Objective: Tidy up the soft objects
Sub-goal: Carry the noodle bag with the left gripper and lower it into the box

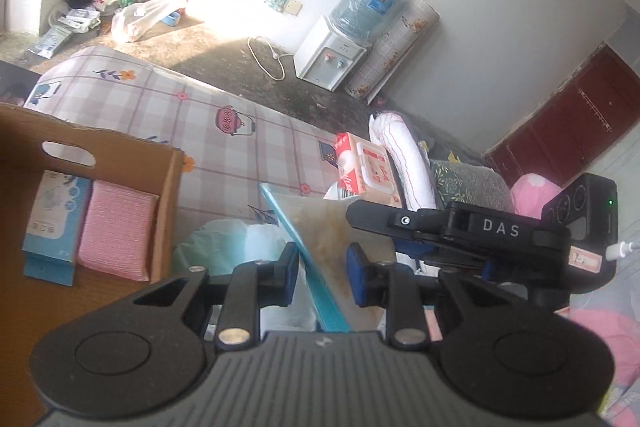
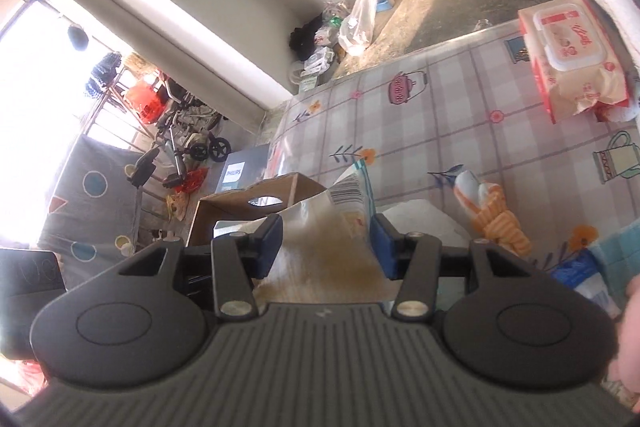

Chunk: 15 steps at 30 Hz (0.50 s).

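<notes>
A clear plastic packet (image 1: 320,223) with a teal edge and tan contents hangs above the bed, held from two sides. My left gripper (image 1: 324,271) is shut on its teal edge. My right gripper (image 2: 328,247) is shut on the same packet (image 2: 320,231), whose barcode end points forward. The right gripper's black body shows at the right of the left wrist view. A cardboard box (image 1: 172,187) sits at the left, holding a blue-white packet (image 1: 56,211) and a pink packet (image 1: 120,227). The box (image 2: 240,205) also lies ahead of the right gripper.
A wet-wipes pack (image 2: 568,67) and an orange-striped cloth (image 2: 496,215) lie on the plaid sheet (image 2: 400,131). A white plastic bag (image 1: 224,243) lies under the packet. A white roll (image 1: 404,155) and cushions lie at the right. A water dispenser (image 1: 332,55) stands on the floor beyond.
</notes>
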{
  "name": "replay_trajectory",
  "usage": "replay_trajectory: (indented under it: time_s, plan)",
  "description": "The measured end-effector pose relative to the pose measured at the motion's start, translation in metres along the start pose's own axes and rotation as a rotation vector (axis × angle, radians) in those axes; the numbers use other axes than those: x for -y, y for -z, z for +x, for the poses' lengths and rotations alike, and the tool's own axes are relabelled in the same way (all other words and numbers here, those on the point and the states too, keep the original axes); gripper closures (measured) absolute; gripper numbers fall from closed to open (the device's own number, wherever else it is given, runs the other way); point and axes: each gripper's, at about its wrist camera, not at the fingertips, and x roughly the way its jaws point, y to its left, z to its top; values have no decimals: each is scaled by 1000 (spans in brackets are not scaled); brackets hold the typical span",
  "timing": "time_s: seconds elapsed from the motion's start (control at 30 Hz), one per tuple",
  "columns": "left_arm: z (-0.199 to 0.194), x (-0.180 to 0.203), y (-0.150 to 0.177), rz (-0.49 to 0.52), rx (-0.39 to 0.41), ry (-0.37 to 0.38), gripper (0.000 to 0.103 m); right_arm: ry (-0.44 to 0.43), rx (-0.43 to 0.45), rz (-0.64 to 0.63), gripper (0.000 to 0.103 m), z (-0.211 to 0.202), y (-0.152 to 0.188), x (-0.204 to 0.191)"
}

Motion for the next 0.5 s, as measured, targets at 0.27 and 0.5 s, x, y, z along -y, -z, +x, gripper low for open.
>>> replay_trajectory:
  time_s: [0.27,0.5]
  plan:
    - [-64,-132,-13,-183,105,-138,78,-90,-185,-134,54,122,13,-132]
    - [-61,-220,-27,-320,129,-249,76,-101,-305,-161,54,239,23,-192]
